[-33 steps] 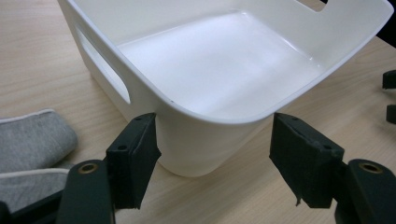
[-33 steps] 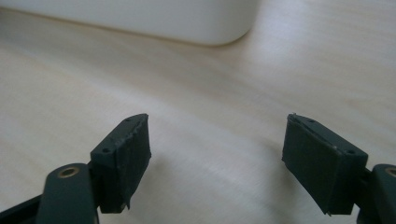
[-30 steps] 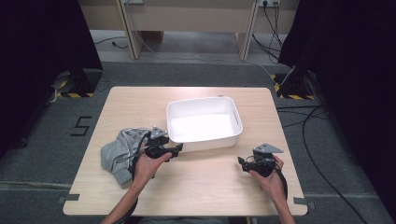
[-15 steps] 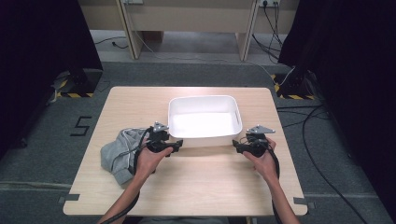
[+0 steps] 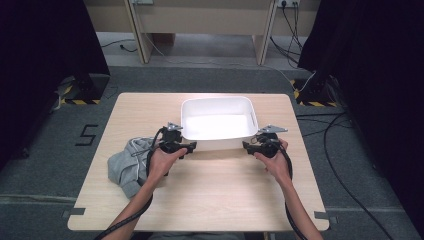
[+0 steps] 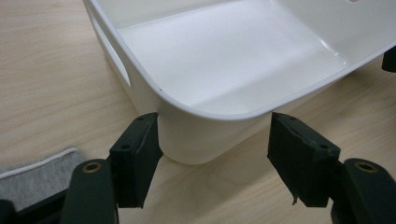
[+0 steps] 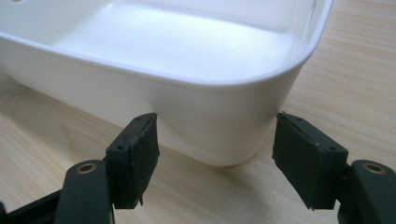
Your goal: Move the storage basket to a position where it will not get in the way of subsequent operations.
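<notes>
An empty white plastic tub (image 5: 218, 106) stands at the middle back of the wooden table (image 5: 210, 200). My left gripper (image 5: 186, 148) is open at the tub's near left corner (image 6: 205, 140), its jaws spread either side of that rounded corner. My right gripper (image 5: 248, 147) is open at the near right corner (image 7: 224, 140) in the same way. Neither pair of jaws clamps the wall. A grey garment (image 5: 127, 162) lies crumpled on the table to the left of my left hand, and its edge (image 6: 37, 175) shows in the left gripper view.
Cables (image 5: 335, 150) run over the grey floor right of the table. A wooden bench's legs (image 5: 140, 30) stand beyond the far edge. Bare tabletop lies between my forearms.
Both grippers moved forward to the tub's near corners; the right one travelled farther, up from the table's right front area. The tub and garment stayed put.
</notes>
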A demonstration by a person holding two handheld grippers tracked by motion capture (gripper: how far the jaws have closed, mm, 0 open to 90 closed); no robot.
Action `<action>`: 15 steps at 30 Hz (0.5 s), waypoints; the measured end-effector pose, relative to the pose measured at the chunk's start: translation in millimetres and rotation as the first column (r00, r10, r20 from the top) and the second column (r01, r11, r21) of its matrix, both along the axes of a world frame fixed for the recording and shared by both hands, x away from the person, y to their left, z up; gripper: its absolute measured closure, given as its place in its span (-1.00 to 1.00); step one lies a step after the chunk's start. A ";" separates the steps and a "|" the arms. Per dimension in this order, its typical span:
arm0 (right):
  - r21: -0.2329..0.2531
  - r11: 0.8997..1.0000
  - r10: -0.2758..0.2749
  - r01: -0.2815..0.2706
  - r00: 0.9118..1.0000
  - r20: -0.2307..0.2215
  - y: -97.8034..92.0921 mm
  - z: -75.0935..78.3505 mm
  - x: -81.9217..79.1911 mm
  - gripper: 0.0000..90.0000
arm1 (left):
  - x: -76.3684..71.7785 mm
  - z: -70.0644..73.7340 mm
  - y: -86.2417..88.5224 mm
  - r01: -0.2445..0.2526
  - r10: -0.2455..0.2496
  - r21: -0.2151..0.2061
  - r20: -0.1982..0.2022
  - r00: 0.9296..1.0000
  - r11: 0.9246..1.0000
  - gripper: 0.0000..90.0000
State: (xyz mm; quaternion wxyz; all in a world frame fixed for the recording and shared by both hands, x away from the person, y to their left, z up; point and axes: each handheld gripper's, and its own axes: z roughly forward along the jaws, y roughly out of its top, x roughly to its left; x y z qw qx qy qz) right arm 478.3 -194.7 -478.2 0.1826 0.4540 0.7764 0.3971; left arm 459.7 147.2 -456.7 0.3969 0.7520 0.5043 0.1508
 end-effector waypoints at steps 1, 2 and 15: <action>-0.002 1.000 -0.003 0.003 1.000 0.003 1.0 0.4 1.7 -0.30 | 1.1 0.4 0.1 -0.003 0.003 0.001 -0.001 1.000 1.000 -0.26; 0.000 1.000 -0.007 0.007 1.000 -0.003 2.1 0.8 3.1 -0.30 | 2.6 0.9 0.6 -0.001 0.001 0.004 0.000 1.000 1.000 -0.26; -0.005 1.000 -0.017 0.016 1.000 -0.016 15.5 1.9 21.4 -0.32 | 24.1 7.3 7.5 -0.031 0.032 0.029 -0.018 0.999 0.999 -0.24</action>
